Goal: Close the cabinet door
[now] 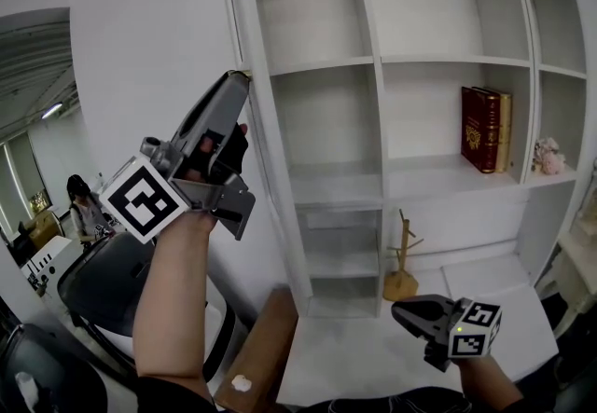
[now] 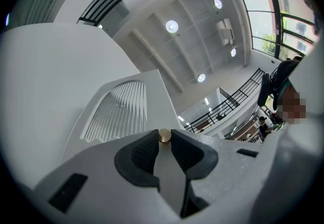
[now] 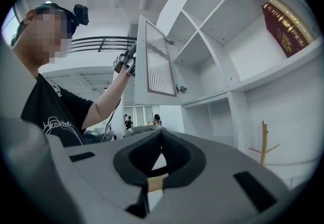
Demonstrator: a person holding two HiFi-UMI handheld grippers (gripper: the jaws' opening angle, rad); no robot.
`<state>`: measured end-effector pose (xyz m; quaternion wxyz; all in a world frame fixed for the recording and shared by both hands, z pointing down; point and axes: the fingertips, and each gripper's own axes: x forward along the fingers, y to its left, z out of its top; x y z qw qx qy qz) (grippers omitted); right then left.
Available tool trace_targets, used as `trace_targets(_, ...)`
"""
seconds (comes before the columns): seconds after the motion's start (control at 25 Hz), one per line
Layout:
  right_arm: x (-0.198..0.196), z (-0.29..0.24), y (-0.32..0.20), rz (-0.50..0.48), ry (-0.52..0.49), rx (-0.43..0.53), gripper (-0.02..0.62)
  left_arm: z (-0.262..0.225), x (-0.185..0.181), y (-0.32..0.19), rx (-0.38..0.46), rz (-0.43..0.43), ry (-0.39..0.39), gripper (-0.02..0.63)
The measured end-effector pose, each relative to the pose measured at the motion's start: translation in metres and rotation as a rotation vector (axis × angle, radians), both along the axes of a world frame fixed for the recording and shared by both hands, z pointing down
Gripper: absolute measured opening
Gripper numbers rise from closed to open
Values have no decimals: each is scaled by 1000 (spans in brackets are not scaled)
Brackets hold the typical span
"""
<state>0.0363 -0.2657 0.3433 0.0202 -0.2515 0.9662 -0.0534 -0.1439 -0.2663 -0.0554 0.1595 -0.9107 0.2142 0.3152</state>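
Observation:
The white cabinet (image 1: 373,61) has open shelves. Its door (image 1: 149,38) is swung out to the left. The door (image 2: 119,112) has a ribbed insert, which also shows in the right gripper view (image 3: 161,58). My left gripper (image 1: 241,77) is raised to the door's free edge. Its tips (image 2: 164,139) are shut on the door's small brass knob (image 2: 164,135). In the right gripper view the left gripper (image 3: 126,61) sits at the door's outer edge. My right gripper (image 1: 403,310) hangs low at the right with its jaws together (image 3: 161,133) and nothing in them.
Red books (image 1: 480,130) and a small plush toy (image 1: 548,157) stand on a right-hand shelf. A wooden stand (image 1: 401,267) is on the low ledge. A dark chair (image 1: 103,281) and a wooden desk edge (image 1: 261,346) lie below the door. A person (image 1: 86,211) sits far left.

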Motion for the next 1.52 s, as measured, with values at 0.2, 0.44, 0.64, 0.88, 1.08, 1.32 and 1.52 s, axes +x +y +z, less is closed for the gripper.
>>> trace_targets(0.2,17,-1,-6,10,-8,6,6,2,24,-12,12,-66,-34,77)
trace_targets(0.44,53,2,-16,37,-23,2,6,6,69,-37,33,-166,-95,76)
trace_targets(0.64,72,1,-19,55,-23,7,6,7,93,-52,48,-254,-125,75)
trace_targets(0.88,96,1,-22,79,-31,5,6,7,114,-69,63,-319,-129,75)
trace_targets(1.08,111,5,-23,92,-21,2,6,6,128,-83,77,-393,-145,75)
trace_targets(1.32,126,4,-33,110,4,14,6,8,139,-95,91,-460,-153,75)
trace_targets(1.52,133,8,-36,113,0,7,6,8,149,-107,102,-499,-162,75)
